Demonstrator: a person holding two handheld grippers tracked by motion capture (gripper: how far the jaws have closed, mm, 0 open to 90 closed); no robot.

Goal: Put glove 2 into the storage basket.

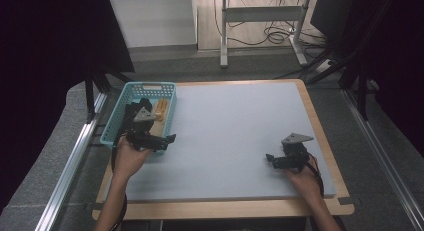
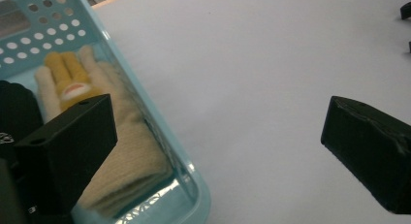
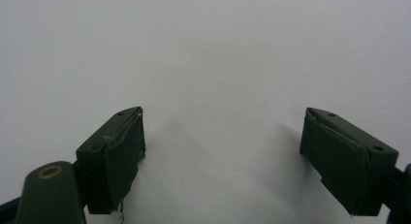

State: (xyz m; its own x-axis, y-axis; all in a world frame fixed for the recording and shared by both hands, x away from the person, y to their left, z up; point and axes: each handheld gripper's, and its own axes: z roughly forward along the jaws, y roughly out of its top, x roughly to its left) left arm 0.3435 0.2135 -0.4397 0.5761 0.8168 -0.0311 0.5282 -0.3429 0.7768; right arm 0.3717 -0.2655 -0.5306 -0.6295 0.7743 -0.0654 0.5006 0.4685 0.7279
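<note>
Left gripper (image 1: 170,139) spread wide, empty, beside basket (image 2: 145,112); cream glove (image 2: 131,156) just left of it, lengthwise along basket. Right gripper (image 1: 270,160) spread, far off.

I am holding a black left tool (image 1: 150,136) and a black right tool (image 1: 286,158), each wearing a grey three-cornered plate on top. Dark cables are trailing along my bare forearms. My right tool's blocky jaws are showing small screw holes and worn, fraying pad edges.
</note>
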